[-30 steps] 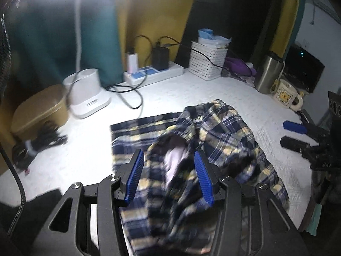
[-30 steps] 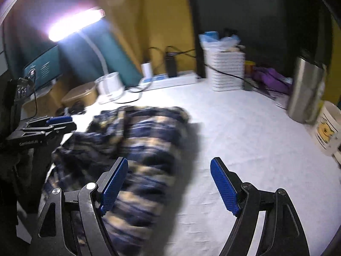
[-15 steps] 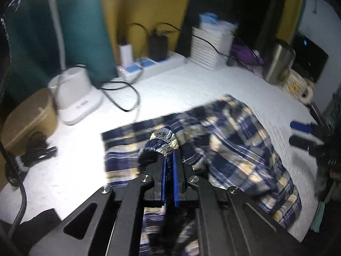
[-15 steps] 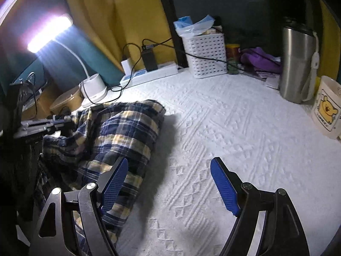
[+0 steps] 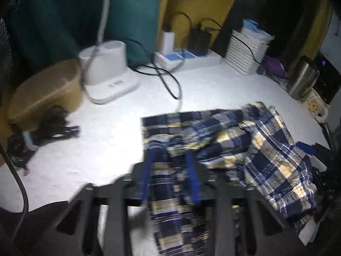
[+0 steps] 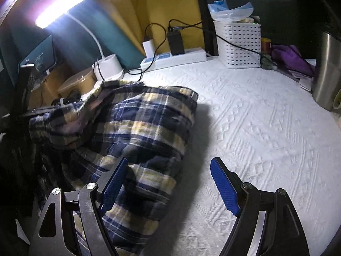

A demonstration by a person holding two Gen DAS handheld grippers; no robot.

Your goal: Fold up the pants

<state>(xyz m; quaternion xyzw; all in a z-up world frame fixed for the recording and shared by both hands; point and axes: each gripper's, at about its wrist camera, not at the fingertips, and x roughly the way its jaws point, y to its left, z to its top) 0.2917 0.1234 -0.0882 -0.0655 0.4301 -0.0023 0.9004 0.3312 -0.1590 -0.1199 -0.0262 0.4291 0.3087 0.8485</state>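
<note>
Near the table's (image 6: 266,128) front edge, the plaid pants (image 6: 138,123) lie bunched left of the right gripper (image 6: 168,183), jaws wide apart; the left gripper (image 5: 170,177), nearer, straddles fabric, jaws parted.

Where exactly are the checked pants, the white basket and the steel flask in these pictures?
checked pants (image 6: 149,115): right wrist view, on the top of the bunched cloth.
white basket (image 6: 238,42): right wrist view, on its perforated front wall.
steel flask (image 5: 301,79): left wrist view, on its shiny side.
</note>
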